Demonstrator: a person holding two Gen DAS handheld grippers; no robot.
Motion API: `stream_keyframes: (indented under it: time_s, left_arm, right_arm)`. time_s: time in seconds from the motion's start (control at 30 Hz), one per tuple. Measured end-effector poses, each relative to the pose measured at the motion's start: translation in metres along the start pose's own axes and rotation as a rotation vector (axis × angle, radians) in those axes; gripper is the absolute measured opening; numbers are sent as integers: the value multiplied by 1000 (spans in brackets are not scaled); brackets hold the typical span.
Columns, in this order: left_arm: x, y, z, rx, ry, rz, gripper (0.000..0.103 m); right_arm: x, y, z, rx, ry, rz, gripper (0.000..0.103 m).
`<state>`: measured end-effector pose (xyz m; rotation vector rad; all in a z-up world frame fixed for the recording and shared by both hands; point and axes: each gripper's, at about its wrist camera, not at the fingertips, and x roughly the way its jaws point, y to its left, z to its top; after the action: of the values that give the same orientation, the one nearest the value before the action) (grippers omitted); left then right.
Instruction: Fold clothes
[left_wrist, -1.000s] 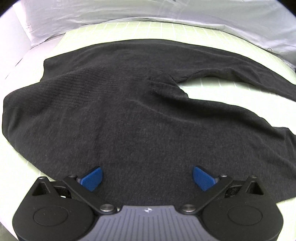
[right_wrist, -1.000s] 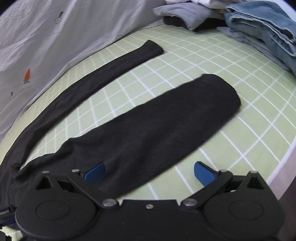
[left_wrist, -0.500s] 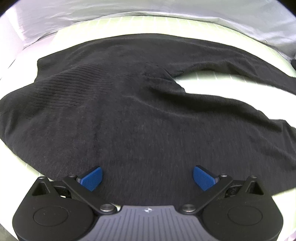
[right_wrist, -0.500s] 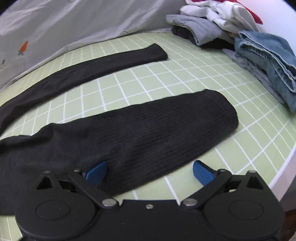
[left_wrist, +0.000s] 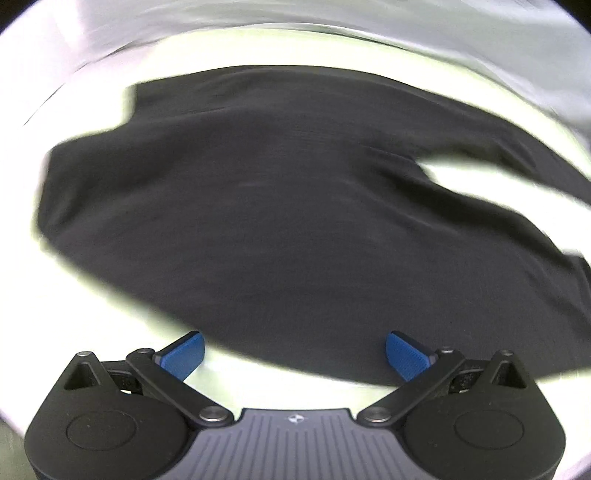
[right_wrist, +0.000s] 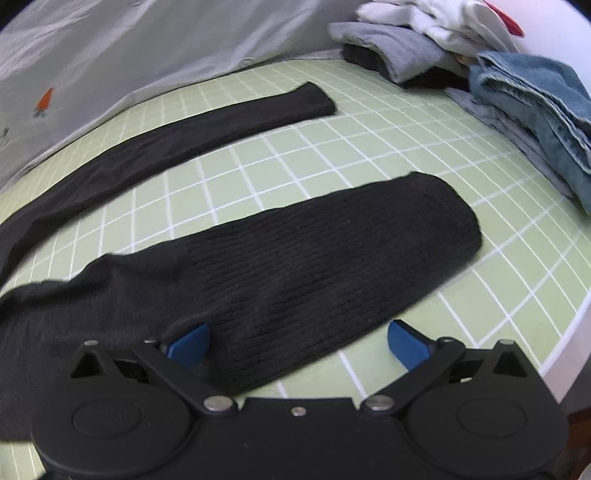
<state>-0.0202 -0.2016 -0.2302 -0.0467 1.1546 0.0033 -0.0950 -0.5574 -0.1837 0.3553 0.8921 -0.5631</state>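
Both claws hovering over black garment, nothing gripped.
My left claw (left_wrist: 293, 350) and right claw (right_wrist: 297, 341) are spreading wide; the black garment (right_wrist: 295, 266) is lying flat on the green grid table (right_wrist: 369, 147), folded clothes pile (right_wrist: 498, 92) beyond.

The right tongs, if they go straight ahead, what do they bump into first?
Most likely the near black trouser leg, which lies flat on the green grid mat right in front of the open right tongs. How high they hover is unclear.

Left view motion-blurred, overexposed; right view sharper, fisheye-curved edges
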Motion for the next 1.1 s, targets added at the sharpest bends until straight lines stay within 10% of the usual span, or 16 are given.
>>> stream_keyframes:
  time_s: [0.4, 0.6, 0.9, 0.97, 1.1]
  left_arm:
    - [3, 121, 18, -339, -81, 229, 103]
    - [12, 142, 28, -405, -77, 223, 91]
    - [10, 116, 37, -312, -116, 190, 29]
    - [9, 115, 40, -310, -128, 194, 10]
    - [0, 122, 39, -345, -156, 159, 5]
  right_arm:
    - [14, -27, 19, 93, -20, -103, 103]
    - [21, -39, 30, 118, -35, -114, 100]
    - [11, -26, 35, 77, -47, -24, 16]
    - [9, -24, 35, 92, -51, -17, 11]
    - [1, -27, 32, 117, -71, -33, 6]
